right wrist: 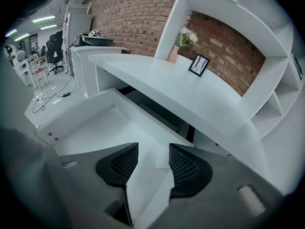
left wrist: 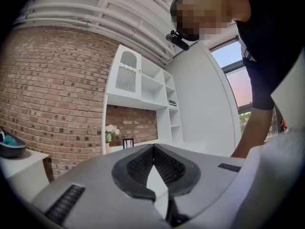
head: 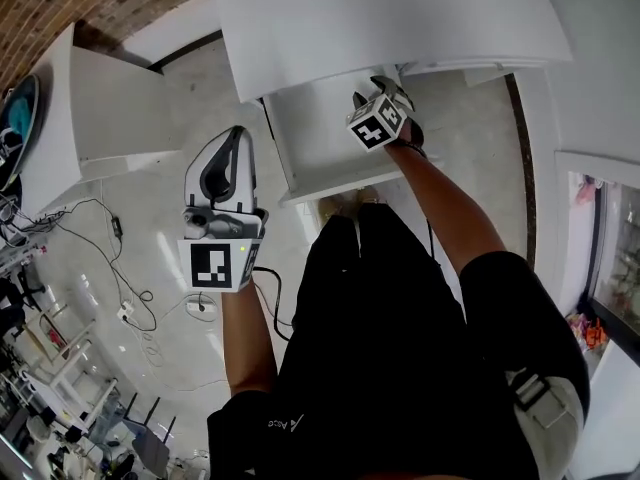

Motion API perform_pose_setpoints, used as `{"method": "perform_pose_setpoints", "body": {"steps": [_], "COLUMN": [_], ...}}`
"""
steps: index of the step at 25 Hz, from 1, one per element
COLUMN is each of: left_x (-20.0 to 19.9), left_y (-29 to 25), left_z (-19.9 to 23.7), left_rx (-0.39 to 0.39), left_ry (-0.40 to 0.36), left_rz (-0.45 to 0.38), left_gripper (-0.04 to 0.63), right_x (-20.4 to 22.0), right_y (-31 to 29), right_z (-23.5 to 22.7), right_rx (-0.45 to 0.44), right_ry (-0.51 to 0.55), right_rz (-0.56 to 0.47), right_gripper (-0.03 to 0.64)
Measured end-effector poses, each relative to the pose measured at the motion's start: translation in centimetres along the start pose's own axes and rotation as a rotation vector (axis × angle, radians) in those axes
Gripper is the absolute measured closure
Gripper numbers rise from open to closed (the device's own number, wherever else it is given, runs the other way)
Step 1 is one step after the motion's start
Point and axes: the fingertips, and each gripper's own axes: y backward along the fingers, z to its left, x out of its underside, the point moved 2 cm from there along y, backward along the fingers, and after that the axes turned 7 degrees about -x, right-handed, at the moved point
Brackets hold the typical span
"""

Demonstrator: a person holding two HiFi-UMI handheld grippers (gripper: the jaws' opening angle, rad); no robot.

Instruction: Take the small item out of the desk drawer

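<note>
The white desk drawer (head: 340,183) stands pulled out below the desk top (head: 380,18). My right gripper (head: 383,93) hovers over the drawer, pointing down into it. In the right gripper view its jaws (right wrist: 153,149) stand open with nothing between them, above the bare white drawer floor (right wrist: 95,128). No small item shows in the part of the drawer that I can see. My left gripper (head: 232,136) is held off to the left of the drawer, over the floor. In the left gripper view its pads (left wrist: 153,147) meet at the tips, shut and holding nothing.
On the desk top (right wrist: 157,80) stand a small picture frame (right wrist: 198,65) and a vase of flowers (right wrist: 183,39). A white side cabinet (head: 110,118) with a dark bowl (right wrist: 93,39) is at the left. Cables (head: 110,268) lie on the floor. White shelves (left wrist: 143,85) rise against the brick wall.
</note>
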Motion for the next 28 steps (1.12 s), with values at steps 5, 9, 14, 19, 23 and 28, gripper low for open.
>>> {"method": "perform_pose_setpoints", "body": {"steps": [5, 9, 14, 19, 23, 28], "left_x": [2.8, 4.8, 6.1, 7.1, 8.0, 8.4], "left_y": [0.6, 0.6, 1.1, 1.7, 2.1, 2.2], "left_z": [2.2, 3.7, 4.5, 5.4, 5.7, 5.9], "left_rx": [-0.007, -0.001, 0.005, 0.009, 0.015, 0.022], "left_ry": [-0.002, 0.007, 0.024, 0.035, 0.041, 0.045], "left_rz": [0.074, 0.107, 0.127, 0.144, 0.159, 0.17], "left_gripper": [0.595, 0.595, 0.595, 0.595, 0.595, 0.595], "right_x": [1.2, 1.5, 2.4, 3.0, 3.2, 4.0], "right_y": [-5.7, -9.4, -11.5, -13.2, -14.1, -14.6], "right_z": [-0.9, -1.8, -2.9, -3.6, -4.0, -4.2], "right_rx": [0.089, 0.154, 0.219, 0.238, 0.238, 0.241], "right_ry": [-0.05, -0.07, -0.107, -0.153, -0.174, -0.16], "right_rz": [0.094, 0.159, 0.221, 0.258, 0.27, 0.307], "right_gripper": [0.406, 0.402, 0.4, 0.4, 0.4, 0.4]}}
